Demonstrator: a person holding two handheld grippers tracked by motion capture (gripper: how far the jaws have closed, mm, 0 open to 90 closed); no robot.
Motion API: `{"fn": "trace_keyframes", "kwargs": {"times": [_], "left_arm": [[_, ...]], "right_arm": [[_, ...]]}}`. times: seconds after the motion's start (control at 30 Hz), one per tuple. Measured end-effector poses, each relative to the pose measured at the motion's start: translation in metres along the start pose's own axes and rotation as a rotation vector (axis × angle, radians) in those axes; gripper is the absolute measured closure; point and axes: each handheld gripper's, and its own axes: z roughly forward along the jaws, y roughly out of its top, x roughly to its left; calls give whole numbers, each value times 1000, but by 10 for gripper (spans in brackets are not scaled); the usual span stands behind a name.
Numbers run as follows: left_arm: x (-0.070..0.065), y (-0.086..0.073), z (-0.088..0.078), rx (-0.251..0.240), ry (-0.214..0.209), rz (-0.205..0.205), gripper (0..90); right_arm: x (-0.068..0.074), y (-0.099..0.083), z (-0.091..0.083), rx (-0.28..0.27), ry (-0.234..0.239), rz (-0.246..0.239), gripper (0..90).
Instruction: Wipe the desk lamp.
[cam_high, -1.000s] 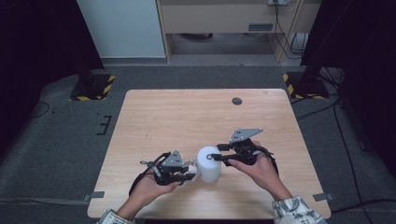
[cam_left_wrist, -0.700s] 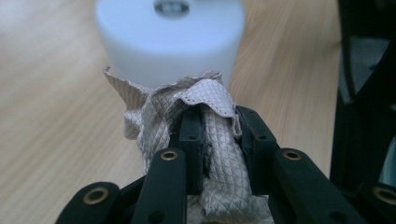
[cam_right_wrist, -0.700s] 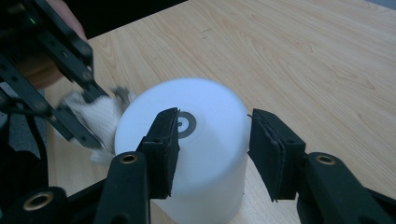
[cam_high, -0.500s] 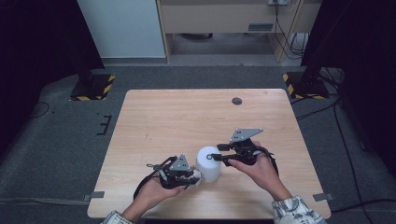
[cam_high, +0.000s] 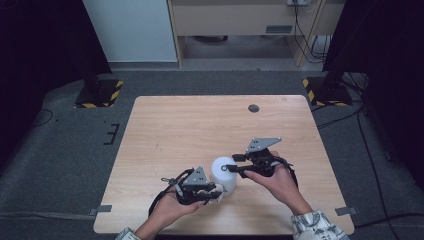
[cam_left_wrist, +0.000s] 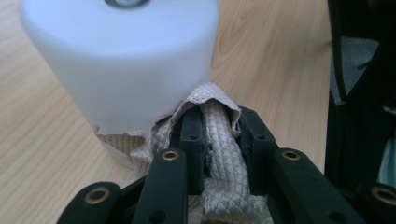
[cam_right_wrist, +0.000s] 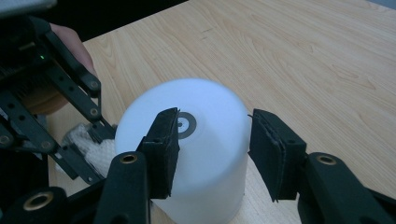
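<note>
A white cylinder stands upright on the desk, near the desk's front edge, and both grippers work at it. The left gripper comes at the cylinder's base from the person's side, its jaws clamped together on a folded beige cloth; the cloth's leading fold touches the foot of the cylinder's wall. In the high view the left gripper sits just in front of and slightly left of the cylinder, with the cloth bunched against it. The right gripper reaches in from the cylinder's right at the height of its top; its jaws stand apart on either side of the upper rim, and I cannot tell for sure whether the pads press on the wall, though it looks like a steadying grip. The cylinder has a small dark ring at the centre of its top. Its long axis runs straight up from the desk, so a wipe would travel around or up the wall. The cloth lies low, at the cylinder's near side, and the left hand is the one placed to do that rubbing while the right gripper keeps the cylinder from sliding or tipping away from the push.
</note>
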Motion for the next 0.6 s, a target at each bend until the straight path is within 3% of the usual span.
{"fn": "trace_keyframes", "kwargs": {"times": [0.13, 0.23, 0.43, 0.5, 0.6], "left_arm": [[0, -4, 10, 31, -7, 2, 737], [-1, -2, 11, 24, -10, 9, 739], [-4, 8, -2, -95, -25, -2, 746], [-6, 8, -1, -93, -17, 5, 747], [-5, 5, 6, -46, -10, 8, 751]], "right_arm": [[0, 0, 0, 0, -1, 0, 526], [0, 0, 0, 0, 0, 1, 526], [0, 0, 0, 1, 3, 1, 525], [0, 0, 0, 1, 4, 1, 525], [0, 0, 0, 1, 3, 1, 525]]}}
